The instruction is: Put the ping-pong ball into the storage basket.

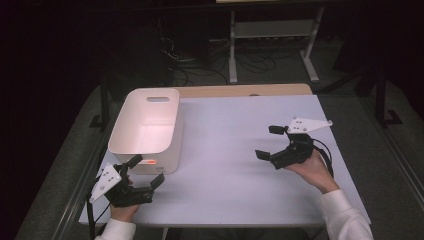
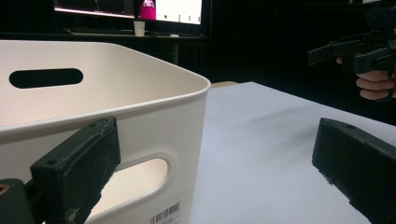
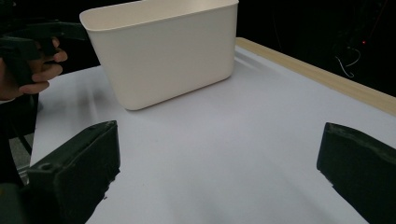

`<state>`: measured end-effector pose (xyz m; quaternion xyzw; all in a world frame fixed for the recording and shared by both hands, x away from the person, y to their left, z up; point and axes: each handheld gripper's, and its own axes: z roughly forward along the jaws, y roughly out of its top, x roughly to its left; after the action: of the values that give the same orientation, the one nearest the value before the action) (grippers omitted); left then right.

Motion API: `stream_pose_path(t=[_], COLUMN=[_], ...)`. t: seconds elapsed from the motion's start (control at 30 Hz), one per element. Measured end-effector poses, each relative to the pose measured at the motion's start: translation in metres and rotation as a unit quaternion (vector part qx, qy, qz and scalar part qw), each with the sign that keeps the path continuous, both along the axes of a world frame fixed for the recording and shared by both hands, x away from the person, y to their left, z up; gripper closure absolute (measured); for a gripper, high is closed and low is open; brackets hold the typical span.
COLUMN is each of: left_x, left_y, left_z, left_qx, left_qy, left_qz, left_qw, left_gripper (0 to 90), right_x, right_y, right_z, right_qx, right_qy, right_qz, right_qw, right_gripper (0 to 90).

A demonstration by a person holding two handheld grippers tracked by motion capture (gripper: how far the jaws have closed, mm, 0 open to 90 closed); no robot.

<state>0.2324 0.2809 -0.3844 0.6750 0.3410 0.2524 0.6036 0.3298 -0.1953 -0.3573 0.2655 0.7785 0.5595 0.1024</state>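
The white plastic rectangular bin [image 1: 150, 125], with rounded corners and an oval handle slot in each short wall, stands at the far left of the white table [image 1: 235, 150]. All places here are taken from that bin.

The left gripper [image 1: 148, 171] sits just in front of the bin's near short wall, its jaws spread wide. In the left gripper view one jaw lies right against that wall beside the handle slot; whether it touches the plastic cannot be told. The other jaw hangs off the bin's near right corner over bare table. The right gripper [image 1: 270, 142] is well apart from the bin, off to its right, with its jaws also wide and nothing between them; they point back toward the bin, which the right gripper view shows standing beyond them.

A barcode sticker [image 2: 166, 214] is stuck low on the bin's near wall, under the handle slot; its digits are too small to read.

The left hand [image 1: 123, 210] grips its tool from below the bin's near wall, the white sleeve [image 1: 116, 230] entering at the picture's bottom edge. The right hand [image 1: 314, 171] holds its tool with the forearm angled in from the lower right.
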Motion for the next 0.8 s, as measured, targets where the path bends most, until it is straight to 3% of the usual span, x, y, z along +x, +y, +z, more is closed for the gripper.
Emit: stream_pose_path(t=[0.8], left_x=[0.000], left_y=[0.000], left_z=[0.000], left_qx=[-0.001], left_qy=[-0.002], left_qz=[0.001], left_qw=[1.0000], left_gripper=[0.4], right_x=[-0.027], right_y=[-0.043], right_z=[-0.029], right_qx=[0.018], right_qy=[-0.001], right_qz=[-0.066], right_qw=[0.9976], right_gripper=[0.0])
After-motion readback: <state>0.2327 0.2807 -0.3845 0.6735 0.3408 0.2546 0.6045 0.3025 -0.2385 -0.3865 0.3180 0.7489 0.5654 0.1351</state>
